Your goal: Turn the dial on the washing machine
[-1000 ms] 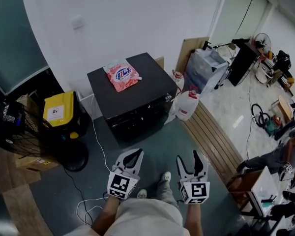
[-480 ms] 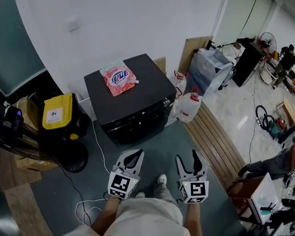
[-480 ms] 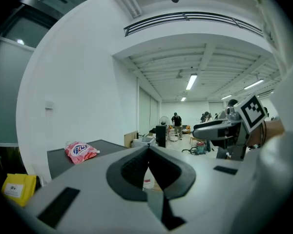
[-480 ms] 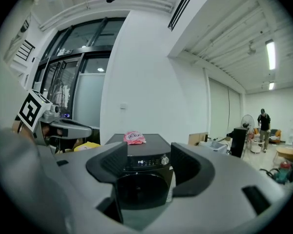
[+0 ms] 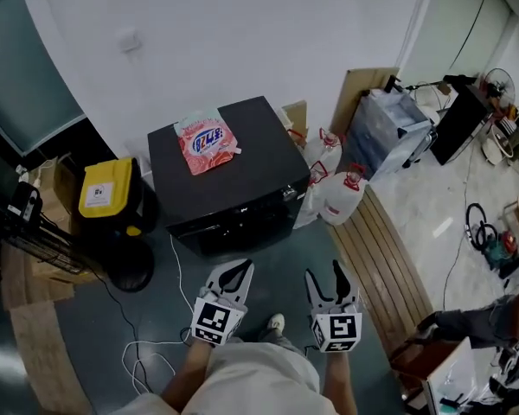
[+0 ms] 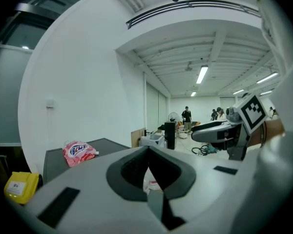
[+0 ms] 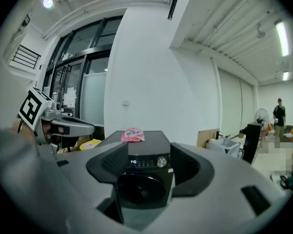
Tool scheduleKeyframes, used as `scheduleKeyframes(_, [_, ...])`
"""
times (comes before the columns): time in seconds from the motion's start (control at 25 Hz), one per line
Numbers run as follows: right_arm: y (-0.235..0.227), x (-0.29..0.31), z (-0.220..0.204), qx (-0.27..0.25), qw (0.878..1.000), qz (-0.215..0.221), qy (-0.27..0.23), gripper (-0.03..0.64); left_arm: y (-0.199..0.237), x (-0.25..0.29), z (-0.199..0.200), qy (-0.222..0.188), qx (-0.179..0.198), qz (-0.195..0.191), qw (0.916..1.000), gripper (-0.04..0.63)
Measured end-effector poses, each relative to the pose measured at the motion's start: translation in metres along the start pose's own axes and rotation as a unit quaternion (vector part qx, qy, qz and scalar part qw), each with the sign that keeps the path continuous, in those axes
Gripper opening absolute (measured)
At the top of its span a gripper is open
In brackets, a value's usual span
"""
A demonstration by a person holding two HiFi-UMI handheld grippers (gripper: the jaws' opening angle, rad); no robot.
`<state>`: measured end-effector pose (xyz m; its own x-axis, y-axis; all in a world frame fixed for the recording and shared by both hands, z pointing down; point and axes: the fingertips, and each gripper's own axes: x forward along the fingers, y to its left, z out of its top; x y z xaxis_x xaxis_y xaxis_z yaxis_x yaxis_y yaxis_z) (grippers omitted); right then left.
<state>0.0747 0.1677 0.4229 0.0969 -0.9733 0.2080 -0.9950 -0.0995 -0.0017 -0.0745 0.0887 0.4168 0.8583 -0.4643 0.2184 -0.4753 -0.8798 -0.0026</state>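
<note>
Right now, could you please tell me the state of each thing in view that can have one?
washing machine: door shut, display lit.
dial: not held, no gripper at it.
detergent bag: lying flat on the machine's top.
left gripper: shut, empty.
right gripper: open, empty, pointed at the machine's front.
white jug: upright on the floor, red cap on.
</note>
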Motion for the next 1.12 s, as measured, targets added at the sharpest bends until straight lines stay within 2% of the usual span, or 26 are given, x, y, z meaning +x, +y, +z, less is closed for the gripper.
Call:
scheduleKeyframes(0.24, [-0.028, 0.036, -0.011, 0.001, 0.999, 0.052, 0.011, 0.272, -0.009, 0.040, -0.003, 0.013, 0.005, 0.030, 0.9994, 0.011])
scheduleKeyframes(0.56, [-0.048, 0.084, -0.033, -0.002, 0.997, 0.074, 0.031, 0.272, 0.000, 0.078, -0.025, 0.043, -0.015, 0.046, 0.9979, 0.011])
scheduleKeyframes(0.84, [-0.050, 0.130, -0.049, -0.015, 0.996, 0.078, 0.050, 0.272, 0.021, 0.109, -0.044, 0.057, -0.025, 0.038, 0.9973, 0.011])
scheduleKeyframes(1.12, [-0.048, 0.182, -0.068, -0.041, 0.993, 0.075, 0.086, 0.272, 0.048, 0.141, -0.070, 0.072, -0.053, 0.016, 0.9959, 0.011])
